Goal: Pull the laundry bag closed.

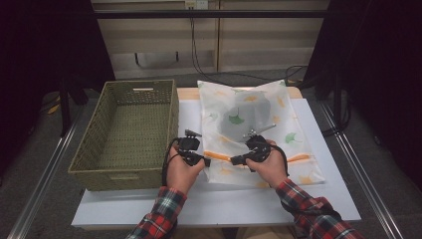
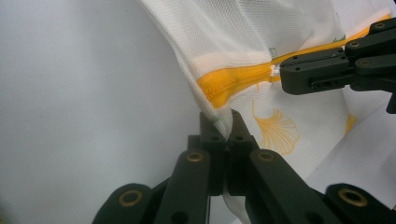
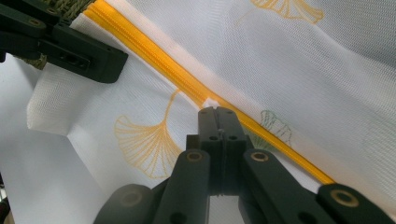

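a white mesh bag with yellow and green leaf pictures and an orange zipper lies on the white table, from the middle to the far edge, just right of the woven basket at the left edge. the left gripper has its jaws pinched shut on the bag's cloth at the zipper's end, near the front edge. the right gripper is closed at the zipper, at a small white bit that may be the pull; no words can be read anywhere.

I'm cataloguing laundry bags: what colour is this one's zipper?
Orange-yellow zipper, on the white mesh bag printed with ginkgo leaves; clearest in the right gripper view.
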The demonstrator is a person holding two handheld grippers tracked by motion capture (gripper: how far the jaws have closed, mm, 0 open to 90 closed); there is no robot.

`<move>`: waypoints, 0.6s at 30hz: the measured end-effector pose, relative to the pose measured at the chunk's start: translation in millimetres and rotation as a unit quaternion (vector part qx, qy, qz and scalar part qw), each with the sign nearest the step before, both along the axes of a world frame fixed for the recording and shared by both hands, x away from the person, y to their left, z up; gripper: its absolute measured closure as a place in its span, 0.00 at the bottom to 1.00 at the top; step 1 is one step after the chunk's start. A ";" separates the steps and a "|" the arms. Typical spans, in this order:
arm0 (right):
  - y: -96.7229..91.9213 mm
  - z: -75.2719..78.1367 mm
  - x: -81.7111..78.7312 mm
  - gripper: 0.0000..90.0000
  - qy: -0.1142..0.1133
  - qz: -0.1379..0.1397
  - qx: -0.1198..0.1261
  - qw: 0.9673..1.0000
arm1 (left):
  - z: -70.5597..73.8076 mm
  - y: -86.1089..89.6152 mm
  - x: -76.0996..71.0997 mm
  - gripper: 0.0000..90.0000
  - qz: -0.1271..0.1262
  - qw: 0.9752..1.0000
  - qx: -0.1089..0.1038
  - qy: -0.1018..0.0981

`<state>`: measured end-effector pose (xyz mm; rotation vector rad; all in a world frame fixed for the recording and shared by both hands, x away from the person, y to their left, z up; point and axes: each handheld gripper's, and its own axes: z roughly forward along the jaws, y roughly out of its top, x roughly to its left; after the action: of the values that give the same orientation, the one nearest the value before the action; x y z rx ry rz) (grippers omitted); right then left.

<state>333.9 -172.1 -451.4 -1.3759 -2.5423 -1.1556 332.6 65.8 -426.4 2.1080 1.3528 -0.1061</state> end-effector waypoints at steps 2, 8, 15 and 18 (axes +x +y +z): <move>0.7 1.4 -0.5 1.00 0.007 -0.004 -0.005 1.000 | -0.1 0.0 0.0 0.99 0.001 1.000 -0.001 0.001; 1.1 -1.8 1.2 1.00 0.001 -0.005 -0.012 1.000 | -0.2 0.1 0.0 0.99 0.002 1.000 -0.006 0.003; 0.3 -2.6 1.1 1.00 0.001 -0.011 -0.013 1.000 | 0.3 0.5 -0.2 0.99 0.001 1.000 0.000 0.002; -3.8 -4.5 1.5 1.00 0.004 -0.016 -0.011 1.000 | 0.6 0.5 -0.3 0.99 0.000 1.000 -0.001 0.000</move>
<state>335.4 -175.9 -456.0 -1.4282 -2.5449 -1.1262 332.3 66.3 -425.8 2.1072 1.3520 -0.1087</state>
